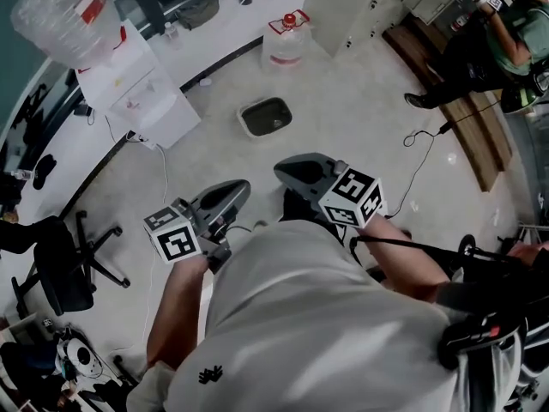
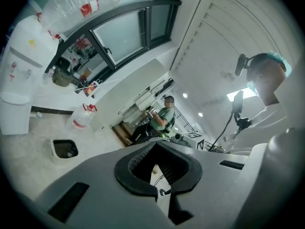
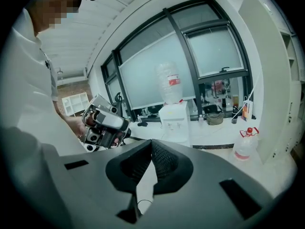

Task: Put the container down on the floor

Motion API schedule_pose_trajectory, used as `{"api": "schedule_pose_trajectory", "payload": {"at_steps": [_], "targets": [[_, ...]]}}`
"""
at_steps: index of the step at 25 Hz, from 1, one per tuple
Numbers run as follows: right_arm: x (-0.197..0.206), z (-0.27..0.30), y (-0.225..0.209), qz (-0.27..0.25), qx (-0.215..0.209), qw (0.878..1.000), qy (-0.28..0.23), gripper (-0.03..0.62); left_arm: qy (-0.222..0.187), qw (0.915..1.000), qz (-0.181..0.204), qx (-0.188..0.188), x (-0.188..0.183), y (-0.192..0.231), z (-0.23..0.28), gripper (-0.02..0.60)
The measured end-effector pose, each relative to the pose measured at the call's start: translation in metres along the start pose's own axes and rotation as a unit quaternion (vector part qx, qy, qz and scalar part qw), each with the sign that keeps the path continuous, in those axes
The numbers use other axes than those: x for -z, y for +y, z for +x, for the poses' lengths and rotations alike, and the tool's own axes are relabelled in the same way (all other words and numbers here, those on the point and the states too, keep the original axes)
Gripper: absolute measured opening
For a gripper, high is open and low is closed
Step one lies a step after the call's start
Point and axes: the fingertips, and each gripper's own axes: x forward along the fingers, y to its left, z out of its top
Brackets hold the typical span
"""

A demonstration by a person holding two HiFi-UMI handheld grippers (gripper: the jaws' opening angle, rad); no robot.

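Left gripper (image 1: 230, 196) jaws pressed together, nothing btwn them; right gripper (image 1: 302, 172) same, empty. Both held close to person's torso, well apart from container (image 1: 266, 116). Container sits upright on floor (image 1: 360, 118) ahead, w/ water dispenser (image 1: 141, 93) off to one side (water jug (image 1: 287, 39) stands further back). Judgement: put-down looks done, no grip on it; nothing obvious left.

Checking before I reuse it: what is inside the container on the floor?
The container shows a dark inside with a small pale speck, too small to name. In the left gripper view its near wall hides part of the bottom.
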Motion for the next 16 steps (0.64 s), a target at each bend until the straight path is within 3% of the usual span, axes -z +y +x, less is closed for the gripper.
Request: {"api": "schedule_pose_trajectory", "payload": {"at_steps": [16], "targets": [[-0.005,0.023,0.015,-0.017,-0.028,0.999,0.004,0.016,-0.015,0.9998,-0.002,-0.015,0.0,0.006,-0.019,0.009]]}}
